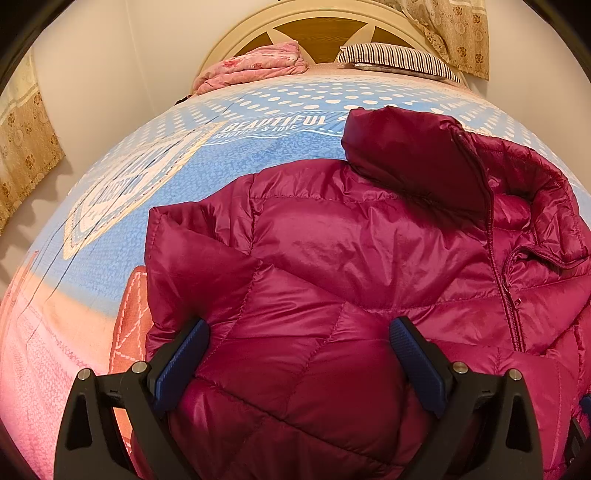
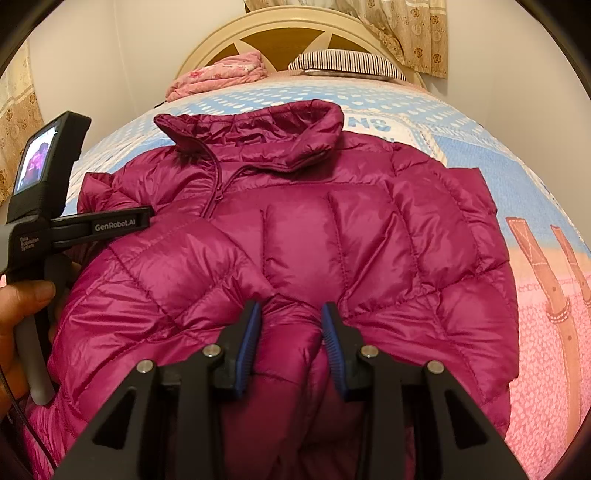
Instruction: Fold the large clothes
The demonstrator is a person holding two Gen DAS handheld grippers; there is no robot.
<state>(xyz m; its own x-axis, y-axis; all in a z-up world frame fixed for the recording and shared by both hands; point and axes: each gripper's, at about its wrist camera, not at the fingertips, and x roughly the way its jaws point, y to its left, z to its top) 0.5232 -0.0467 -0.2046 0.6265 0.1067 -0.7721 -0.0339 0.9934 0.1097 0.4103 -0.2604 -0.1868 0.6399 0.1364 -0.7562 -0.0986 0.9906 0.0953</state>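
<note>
A magenta puffer jacket (image 1: 332, 258) lies front up on the bed, collar toward the headboard, sleeves folded in over the chest. It also shows in the right wrist view (image 2: 314, 229). My left gripper (image 1: 299, 332) is open wide, its blue pads (image 1: 184, 362) straddling the near hem area without pinching it. My right gripper (image 2: 291, 314) is partly closed, with a bulge of jacket fabric between its pads (image 2: 334, 343). The left gripper's body (image 2: 74, 225) shows at the left over the jacket, held by a hand.
The bed has a blue, white and pink printed cover (image 1: 221, 155). A folded pink quilt (image 1: 255, 66) and a striped pillow (image 1: 395, 59) lie at the headboard (image 2: 280, 33). Curtains (image 1: 26, 147) hang at the left and upper right. Walls close in on the bed.
</note>
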